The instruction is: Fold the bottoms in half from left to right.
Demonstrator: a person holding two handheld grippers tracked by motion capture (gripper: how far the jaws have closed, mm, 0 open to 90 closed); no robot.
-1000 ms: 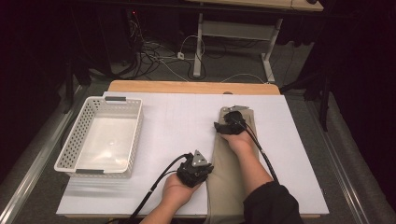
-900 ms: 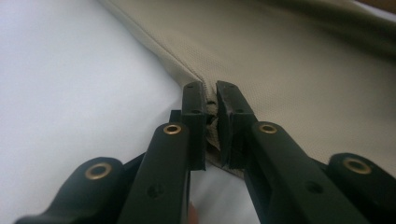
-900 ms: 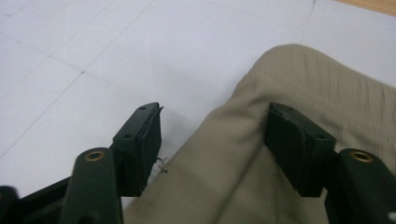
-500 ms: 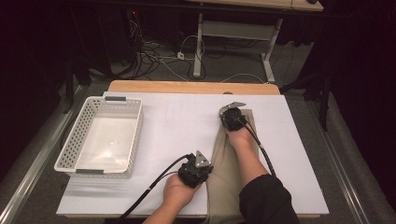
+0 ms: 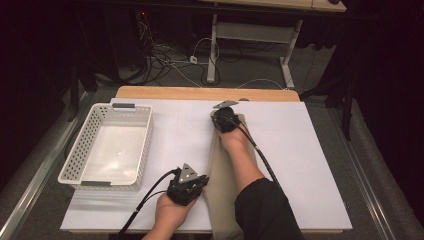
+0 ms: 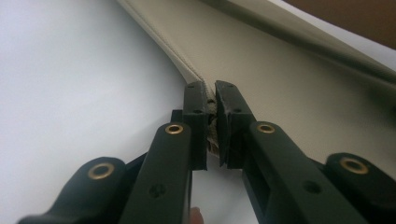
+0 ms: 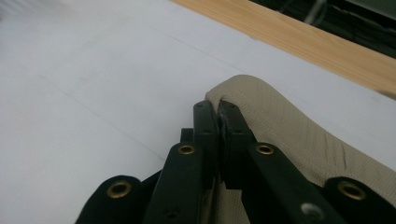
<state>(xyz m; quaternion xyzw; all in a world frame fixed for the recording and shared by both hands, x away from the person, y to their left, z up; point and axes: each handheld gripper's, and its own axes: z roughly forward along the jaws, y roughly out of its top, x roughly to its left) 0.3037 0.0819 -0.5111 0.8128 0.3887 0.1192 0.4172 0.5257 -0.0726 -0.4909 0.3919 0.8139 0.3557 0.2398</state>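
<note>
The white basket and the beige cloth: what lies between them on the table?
In the high view, bare white table cover separates basket from cloth.

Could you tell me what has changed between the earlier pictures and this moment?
The right gripper has just closed its jaws on the far end of the beige cloth and carried it leftward. The left gripper, already shut on the cloth's near edge, also shifted left, so the strip now lies nearer the white basket. The basket and the table stayed put.

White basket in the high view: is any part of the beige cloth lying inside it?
No. The white basket holds nothing, while the beige cloth lies on the white table to its right, apart from it.
</note>
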